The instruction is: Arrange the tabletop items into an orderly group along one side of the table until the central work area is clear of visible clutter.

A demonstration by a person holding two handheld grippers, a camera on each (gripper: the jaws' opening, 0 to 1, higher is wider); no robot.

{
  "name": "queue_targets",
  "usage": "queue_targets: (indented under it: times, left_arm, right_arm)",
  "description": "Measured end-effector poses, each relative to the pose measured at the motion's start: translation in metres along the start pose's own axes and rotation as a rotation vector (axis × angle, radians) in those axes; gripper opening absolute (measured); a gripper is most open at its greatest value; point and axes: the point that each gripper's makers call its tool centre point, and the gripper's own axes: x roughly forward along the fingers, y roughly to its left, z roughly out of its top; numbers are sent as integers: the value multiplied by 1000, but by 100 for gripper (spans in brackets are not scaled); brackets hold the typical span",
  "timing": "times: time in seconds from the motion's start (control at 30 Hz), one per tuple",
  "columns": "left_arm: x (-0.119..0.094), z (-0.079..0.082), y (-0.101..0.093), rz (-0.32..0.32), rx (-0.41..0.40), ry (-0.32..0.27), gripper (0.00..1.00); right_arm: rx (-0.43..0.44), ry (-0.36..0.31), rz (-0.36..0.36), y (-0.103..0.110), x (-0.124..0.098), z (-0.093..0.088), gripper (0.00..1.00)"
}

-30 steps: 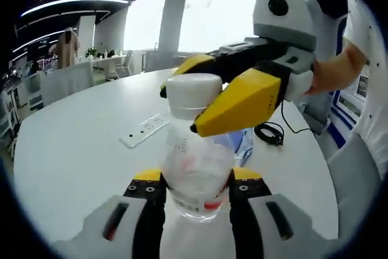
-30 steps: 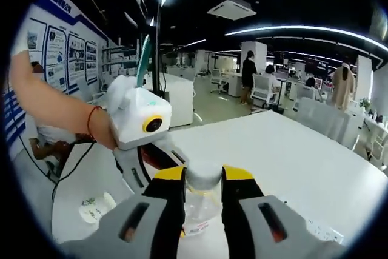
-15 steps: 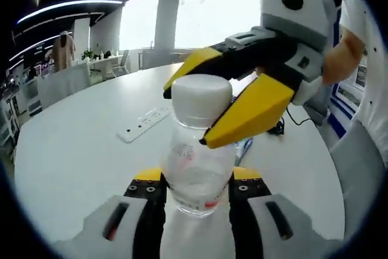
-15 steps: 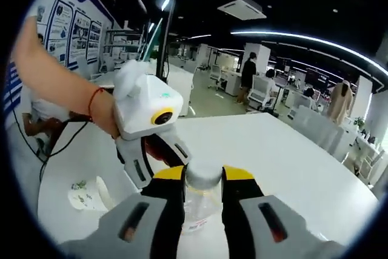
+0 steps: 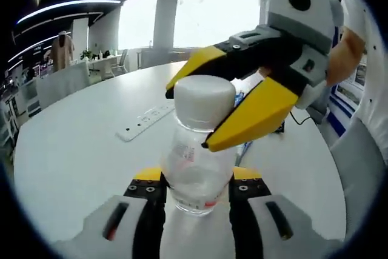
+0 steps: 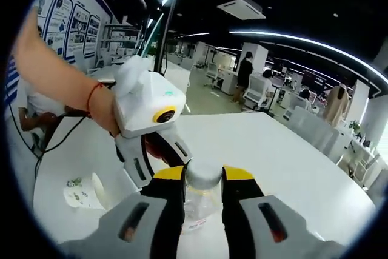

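A clear plastic bottle [image 5: 195, 165] with a white cap [image 5: 205, 95] and a red-printed label stands above the white table [image 5: 73, 150]. My left gripper [image 5: 195, 180] is shut on its lower body. My right gripper [image 5: 187, 119] comes in from the right, its yellow jaws closed on either side of the cap. In the right gripper view, the right gripper [image 6: 203, 177] clamps the cap [image 6: 203, 172], with the bottle's body [image 6: 195, 210] below it. The left gripper [image 6: 159, 161], held by a person's hand, grips the bottle from the far side.
A white power strip [image 5: 145, 122] lies on the table to the left. A black cable [image 5: 280, 128] and a bluish wrapper [image 5: 242, 147] lie behind the bottle. A tipped paper cup [image 6: 82, 192] rests near the table edge. Office chairs and people stand far off.
Both grippers keep their hold on the bottle. In the left gripper view the cap and the right gripper now sit a little higher and closer; the background has shifted with the hands.
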Motion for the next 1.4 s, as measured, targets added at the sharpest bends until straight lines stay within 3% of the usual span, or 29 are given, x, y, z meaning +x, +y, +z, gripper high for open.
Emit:
queue_targets:
  times: [1.03,1.4]
  left_arm:
    - [2,-2,-6,12,-10,27,48]
    - [-2,0,-5,25,-18,20,58]
  right_arm:
    - [-9,24,-21,1,-7,-3,23]
    - [16,11,-24,-5,-11,4,34]
